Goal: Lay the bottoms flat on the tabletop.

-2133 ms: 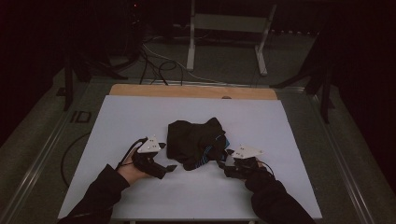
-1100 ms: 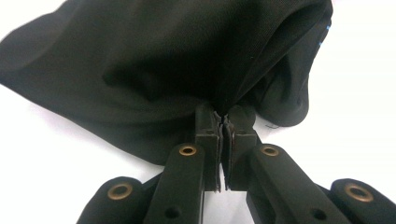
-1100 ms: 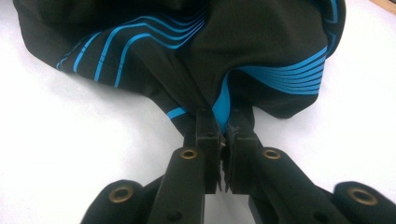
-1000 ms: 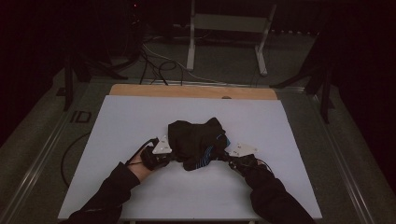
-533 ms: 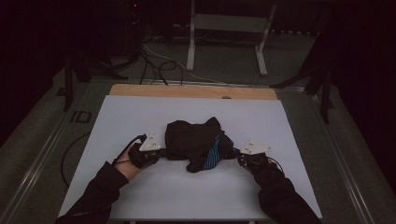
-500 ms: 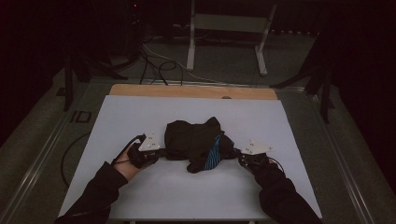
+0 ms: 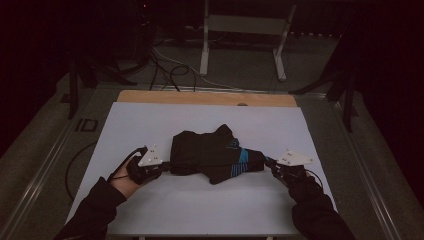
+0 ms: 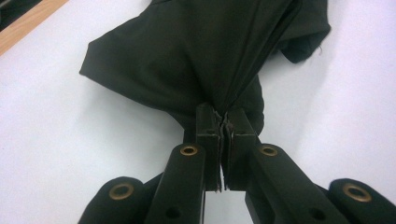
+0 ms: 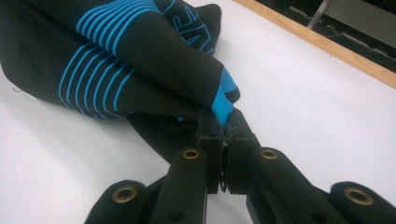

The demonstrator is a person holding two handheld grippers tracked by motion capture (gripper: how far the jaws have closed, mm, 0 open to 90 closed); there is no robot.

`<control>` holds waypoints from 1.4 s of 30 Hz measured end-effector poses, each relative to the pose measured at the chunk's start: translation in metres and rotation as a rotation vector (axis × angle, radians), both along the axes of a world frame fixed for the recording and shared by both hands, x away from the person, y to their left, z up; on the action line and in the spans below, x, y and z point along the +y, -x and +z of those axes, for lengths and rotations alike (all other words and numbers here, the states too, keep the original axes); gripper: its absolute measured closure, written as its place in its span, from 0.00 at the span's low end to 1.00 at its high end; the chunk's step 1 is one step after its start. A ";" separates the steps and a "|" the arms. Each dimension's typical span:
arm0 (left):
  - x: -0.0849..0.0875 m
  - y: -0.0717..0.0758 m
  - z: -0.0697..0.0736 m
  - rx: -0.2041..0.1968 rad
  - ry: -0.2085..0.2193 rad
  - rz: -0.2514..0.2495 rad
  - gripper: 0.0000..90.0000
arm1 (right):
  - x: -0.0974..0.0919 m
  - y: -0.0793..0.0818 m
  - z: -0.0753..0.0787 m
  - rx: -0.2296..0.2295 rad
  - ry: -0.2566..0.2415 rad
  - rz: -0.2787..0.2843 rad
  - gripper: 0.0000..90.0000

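Since the earlier frames the two hands had drawn apart, and the crumpled garment between them had been pulled out wider across the table. In the high view the black garment (image 7: 215,154) with blue stripes lay near the middle of the white tabletop (image 7: 150,120), stretched between the left gripper (image 7: 165,165) at its left edge and the right gripper (image 7: 267,162) at its right edge, the person's dark sleeves coming in from below. In the left gripper view the left gripper (image 8: 222,122) had its jaws clamped tight on a bunched fold of plain black cloth (image 8: 196,51), which fanned away from the pinch in taut creases. In the right gripper view the right gripper (image 9: 223,125) was likewise closed on the fabric, at a bright blue tip (image 9: 222,103) of the garment, with the blue-striped panel (image 9: 102,70) lying beyond it on the table. To do this spreading well, I judged that both grips should stay firm while the hands part evenly and keep low, so that the cloth flattens rather than slips out of a pinch or lifts into a new bundle. The room was dim; what kind of garment it was could not be made out, its folds hid its shape, and the printing near the stripes was unreadable.
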State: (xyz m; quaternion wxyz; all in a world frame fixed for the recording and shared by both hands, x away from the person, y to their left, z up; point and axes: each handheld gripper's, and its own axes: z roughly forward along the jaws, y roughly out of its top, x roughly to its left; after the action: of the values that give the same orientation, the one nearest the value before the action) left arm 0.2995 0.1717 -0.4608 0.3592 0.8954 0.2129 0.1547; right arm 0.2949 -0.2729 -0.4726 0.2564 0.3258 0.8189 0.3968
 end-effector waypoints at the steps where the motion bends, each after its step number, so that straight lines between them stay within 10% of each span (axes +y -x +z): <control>1: 0.000 0.002 0.001 0.005 0.003 -0.005 0.97 | -0.001 0.001 0.000 -0.002 -0.001 0.002 0.98; 14: -0.011 0.037 -0.006 0.082 0.015 -0.090 0.97 | -0.011 0.023 -0.008 0.049 0.013 0.036 0.98; 31: -0.005 0.044 -0.003 0.129 0.041 -0.100 0.95 | -0.015 0.053 -0.007 0.073 -0.002 0.093 0.88; 42: 0.009 0.029 0.015 0.119 0.096 0.027 0.39 | -0.014 0.033 0.014 0.016 -0.081 0.039 0.33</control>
State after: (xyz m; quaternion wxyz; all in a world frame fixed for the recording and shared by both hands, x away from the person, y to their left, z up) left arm 0.2706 0.1803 -0.4463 0.3864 0.8818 0.2530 0.0956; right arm 0.2616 -0.2866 -0.4581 0.2287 0.3230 0.8105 0.4319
